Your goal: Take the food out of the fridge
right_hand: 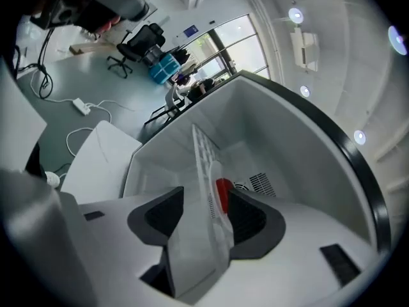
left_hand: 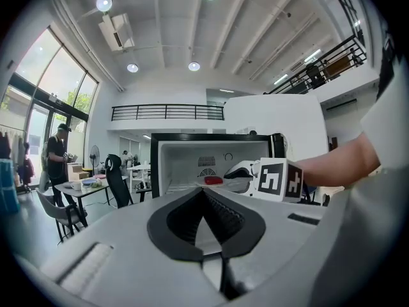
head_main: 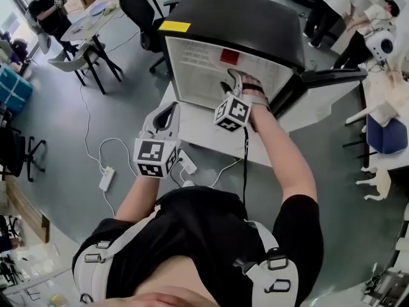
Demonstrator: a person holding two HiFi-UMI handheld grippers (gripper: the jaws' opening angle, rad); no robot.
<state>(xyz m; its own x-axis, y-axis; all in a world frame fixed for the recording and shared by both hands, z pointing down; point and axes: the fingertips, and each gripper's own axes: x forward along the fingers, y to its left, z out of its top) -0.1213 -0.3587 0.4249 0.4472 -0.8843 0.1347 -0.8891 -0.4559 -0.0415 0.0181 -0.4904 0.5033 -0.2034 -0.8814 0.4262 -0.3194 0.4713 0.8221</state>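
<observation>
A small black fridge [head_main: 255, 11] stands open on a low white stand [head_main: 198, 130]. A red piece of food [head_main: 229, 57] lies on the white shelf [head_main: 195, 59] inside; it also shows as red food [left_hand: 213, 180] in the left gripper view and red food [right_hand: 222, 195] in the right gripper view. My right gripper [head_main: 235, 82] reaches into the fridge mouth, rolled on its side, jaws open; the right gripper [right_hand: 208, 200] frames the shelf edge and the food without touching them. My left gripper [head_main: 169, 112] hangs back in front of the stand, and the left gripper [left_hand: 204, 194] is shut and empty.
The fridge door [head_main: 332, 75] swings open to the right. A power strip [head_main: 106, 178] and white cables lie on the floor at the left. A black office chair [head_main: 137, 5] and a table [head_main: 92, 18] with chairs stand behind at the left. People stand at the back.
</observation>
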